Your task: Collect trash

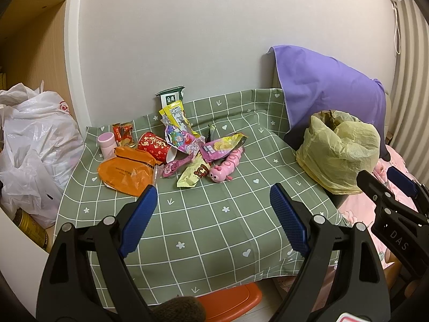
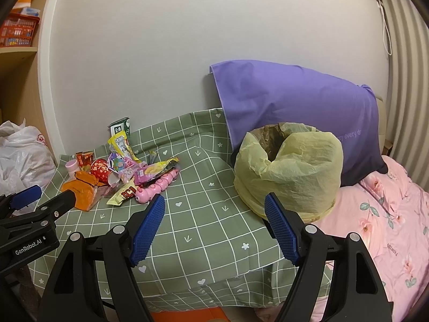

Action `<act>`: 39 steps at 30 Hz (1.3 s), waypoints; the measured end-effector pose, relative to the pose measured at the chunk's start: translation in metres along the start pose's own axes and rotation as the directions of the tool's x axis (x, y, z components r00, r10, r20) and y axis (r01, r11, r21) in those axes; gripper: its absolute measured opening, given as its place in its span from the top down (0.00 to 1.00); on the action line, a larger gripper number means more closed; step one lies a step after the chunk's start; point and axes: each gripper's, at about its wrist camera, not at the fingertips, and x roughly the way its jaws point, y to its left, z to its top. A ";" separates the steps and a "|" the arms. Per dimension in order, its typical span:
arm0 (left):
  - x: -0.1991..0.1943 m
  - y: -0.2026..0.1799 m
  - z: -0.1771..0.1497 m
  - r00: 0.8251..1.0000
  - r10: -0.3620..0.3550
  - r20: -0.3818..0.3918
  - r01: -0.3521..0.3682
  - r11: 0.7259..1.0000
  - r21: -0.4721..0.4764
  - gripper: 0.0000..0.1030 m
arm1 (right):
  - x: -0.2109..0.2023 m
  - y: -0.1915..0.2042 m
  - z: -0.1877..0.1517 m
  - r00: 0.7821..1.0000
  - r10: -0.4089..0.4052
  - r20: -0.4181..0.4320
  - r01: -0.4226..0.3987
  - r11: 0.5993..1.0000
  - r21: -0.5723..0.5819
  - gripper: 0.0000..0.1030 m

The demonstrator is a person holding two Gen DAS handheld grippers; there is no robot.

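Observation:
A heap of snack wrappers (image 1: pixel 185 139) (image 2: pixel 128 169) lies at the back left of the green checked tablecloth (image 1: pixel 214 222), with an orange pouch (image 1: pixel 126 171) (image 2: pixel 80 193), a red paper cup (image 1: pixel 154 146) and a green carton (image 1: pixel 171 98). A bin lined with a yellow bag (image 1: pixel 337 150) (image 2: pixel 289 169) stands open at the table's right edge. My left gripper (image 1: pixel 213 214) is open and empty, well short of the heap. My right gripper (image 2: pixel 214 225) is open and empty, left of the bin's front.
A pink caterpillar toy (image 1: pixel 228 166) and a pink cylinder (image 1: pixel 106 142) sit among the wrappers. White plastic bags (image 1: pixel 32 145) pile up at the left. A purple pillow (image 2: pixel 295 107) leans on the wall behind the bin, over a pink floral bed cover (image 2: pixel 380 214). An orange stool (image 1: pixel 230 300) is under the table.

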 end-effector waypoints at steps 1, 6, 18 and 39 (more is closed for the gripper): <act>0.000 0.000 0.000 1.000 0.000 0.000 0.000 1.000 -0.001 0.21 | -0.001 0.000 0.000 1.000 0.000 0.000 0.000 1.000 0.000 0.29; 0.000 0.001 0.000 1.000 -0.001 0.000 0.001 1.000 -0.001 0.21 | 0.001 0.000 0.000 1.000 0.000 0.000 0.000 1.000 -0.001 0.29; 0.002 0.007 0.001 1.000 0.000 -0.007 -0.001 1.000 -0.008 0.21 | 0.001 0.001 0.000 1.000 0.002 -0.002 -0.002 1.000 0.002 0.29; 0.029 0.052 0.013 0.994 0.112 0.009 -0.111 0.991 -0.071 0.21 | 0.063 0.011 0.012 0.996 0.059 -0.070 -0.059 0.998 0.002 0.29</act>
